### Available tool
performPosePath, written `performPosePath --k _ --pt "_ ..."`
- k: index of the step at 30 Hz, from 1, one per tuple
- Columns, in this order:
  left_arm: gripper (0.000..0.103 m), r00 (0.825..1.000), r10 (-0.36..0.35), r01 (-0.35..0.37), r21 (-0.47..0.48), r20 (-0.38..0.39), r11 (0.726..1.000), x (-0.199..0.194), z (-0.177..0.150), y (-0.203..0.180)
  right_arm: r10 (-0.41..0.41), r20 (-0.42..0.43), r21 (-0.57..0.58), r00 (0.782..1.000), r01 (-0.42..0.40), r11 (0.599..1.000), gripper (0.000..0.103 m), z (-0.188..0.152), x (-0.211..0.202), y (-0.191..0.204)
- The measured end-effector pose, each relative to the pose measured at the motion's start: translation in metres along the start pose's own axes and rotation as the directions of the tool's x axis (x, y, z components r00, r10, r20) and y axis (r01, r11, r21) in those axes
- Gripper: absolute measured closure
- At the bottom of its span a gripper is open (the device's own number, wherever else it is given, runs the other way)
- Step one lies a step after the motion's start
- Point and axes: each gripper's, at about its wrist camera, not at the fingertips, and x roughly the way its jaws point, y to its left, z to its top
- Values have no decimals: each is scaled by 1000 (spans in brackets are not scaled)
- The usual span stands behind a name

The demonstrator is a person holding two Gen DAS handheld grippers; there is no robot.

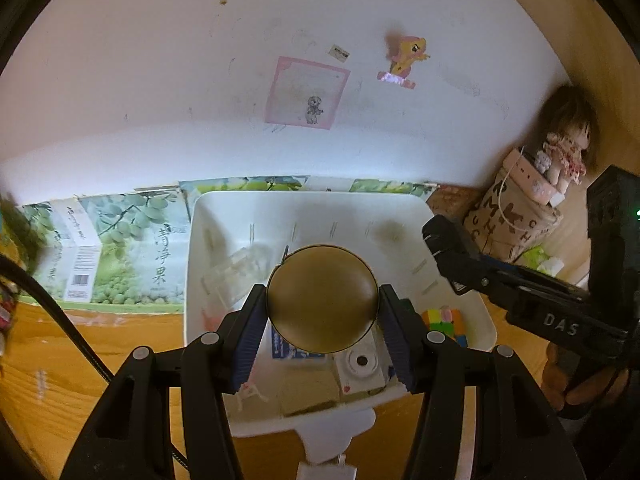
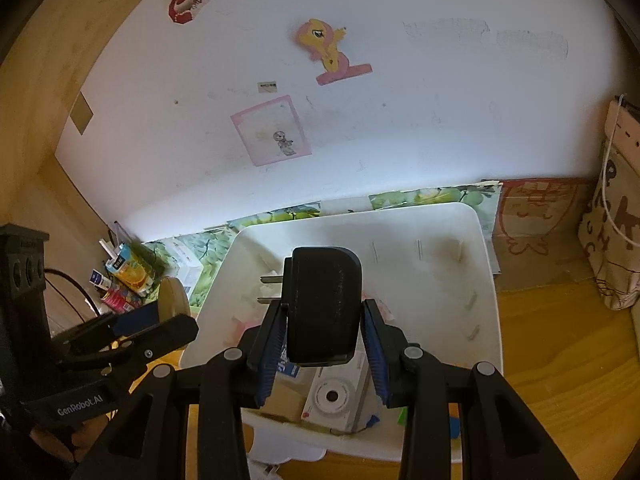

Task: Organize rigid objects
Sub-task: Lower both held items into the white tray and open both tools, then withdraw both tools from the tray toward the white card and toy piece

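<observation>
My left gripper [image 1: 322, 300] is shut on a round olive-brown disc [image 1: 322, 298], held over the white plastic bin [image 1: 308, 208]. My right gripper [image 2: 323, 320] is shut on a black plug adapter [image 2: 322, 304] with two metal prongs pointing left, also above the bin [image 2: 486, 264]. Inside the bin lie a white toy camera [image 1: 362, 364] [image 2: 334, 394], a colourful cube puzzle [image 1: 444, 320], a blue-and-white packet [image 1: 288, 350] and a tan block [image 1: 310, 394]. The right gripper [image 1: 480, 268] shows at the right of the left wrist view; the left gripper [image 2: 152, 320] with its disc [image 2: 174, 298] shows at the left of the right wrist view.
Flattened green fruit cartons [image 1: 120, 248] lean against the white wall behind the bin. A printed cloth bag [image 1: 508, 224] with a doll [image 1: 564, 148] on it stands at the right. Small cartons and packets [image 2: 128, 280] sit at the left on the wooden desk [image 2: 560, 340].
</observation>
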Motion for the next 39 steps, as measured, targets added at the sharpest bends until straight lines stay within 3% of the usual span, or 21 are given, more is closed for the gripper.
performPosePath --k 8,16,18,22,28,34,39 --pt "44 996 -20 17 34 88 999 8 -1 -2 16 41 -3 999 -15 1000 64 -6 18 -5" --pt "43 997 -18 17 16 80 1000 13 -1 1 23 59 -11 998 -22 1000 62 -8 25 -4" --pt "36 997 -16 15 14 77 1000 12 1 0 28 72 -9 997 -27 1000 61 -8 23 -4" --pt "23 994 -17 18 -8 110 1000 0 4 2 27 131 -16 991 -25 1000 41 -6 9 0" --pt "21 989 -14 16 -15 150 1000 -22 6 0 16 154 -42 988 -9 999 28 -2 -7 8" --pt "21 975 -13 15 -6 221 1000 -55 6 -3 13 200 -59 980 -1 998 21 -2 -33 20" --pt "21 959 -15 17 -2 283 1000 -86 -1 -6 22 245 -87 969 -1 996 20 -5 -59 33"
